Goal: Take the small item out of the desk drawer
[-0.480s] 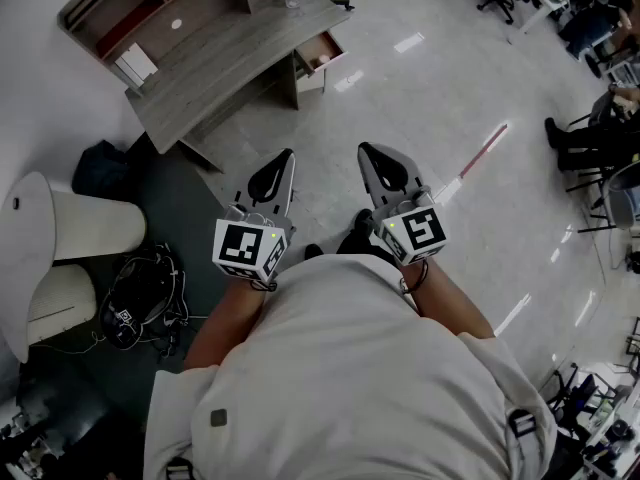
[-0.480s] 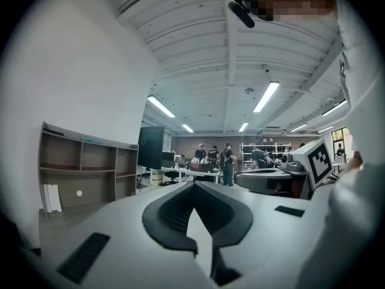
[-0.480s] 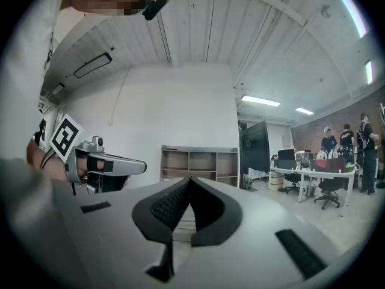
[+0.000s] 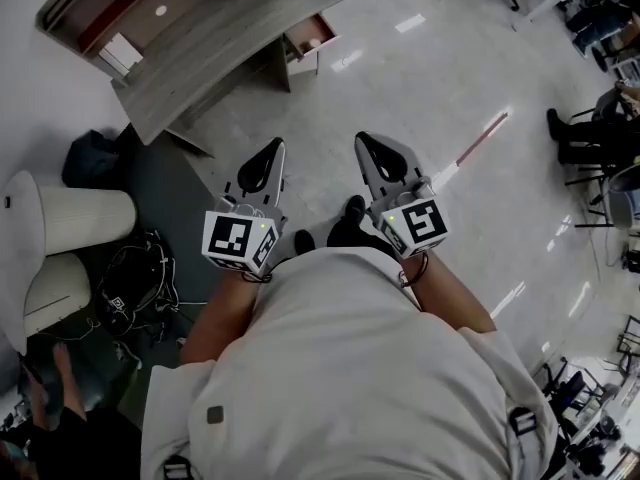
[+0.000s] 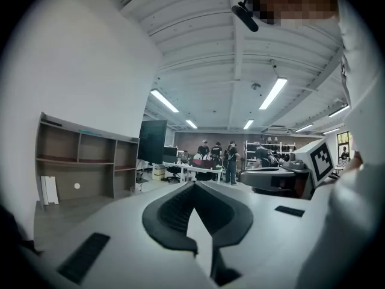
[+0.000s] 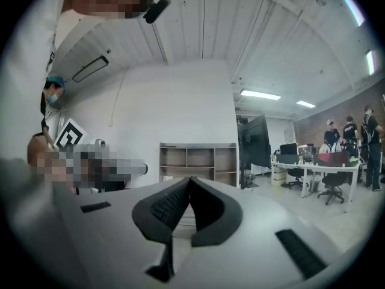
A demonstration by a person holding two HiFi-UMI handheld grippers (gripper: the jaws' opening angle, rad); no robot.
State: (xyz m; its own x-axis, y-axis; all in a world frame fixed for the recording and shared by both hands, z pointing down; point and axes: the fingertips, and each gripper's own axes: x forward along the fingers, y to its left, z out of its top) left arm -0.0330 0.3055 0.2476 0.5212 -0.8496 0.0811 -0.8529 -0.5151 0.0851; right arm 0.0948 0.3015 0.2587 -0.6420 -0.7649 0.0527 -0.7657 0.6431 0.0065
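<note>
The grey wooden desk (image 4: 200,53) stands at the top left of the head view, its small drawer (image 4: 300,32) pulled open at the right end. A small pale item (image 4: 314,43) lies inside the drawer. My left gripper (image 4: 274,146) and right gripper (image 4: 362,139) are held level side by side in front of the person's body, well short of the desk. Both are shut with nothing between the jaws. The left gripper (image 5: 192,185) view shows the desk's shelf unit (image 5: 84,161) off to the left. Over the right gripper (image 6: 190,179), that shelf unit (image 6: 195,158) is straight ahead.
Two white round bins (image 4: 75,223), a black bag (image 4: 88,158) and a tangle of cables (image 4: 140,293) lie on the floor left of me. A red-and-white stick (image 4: 480,140) lies on the floor to the right. Office chairs (image 4: 585,138) and people fill the far right.
The desk and drawer have slid a little up and left in the head view, and a shoe has stepped forward. Both grippers stay shut, side by side.
</note>
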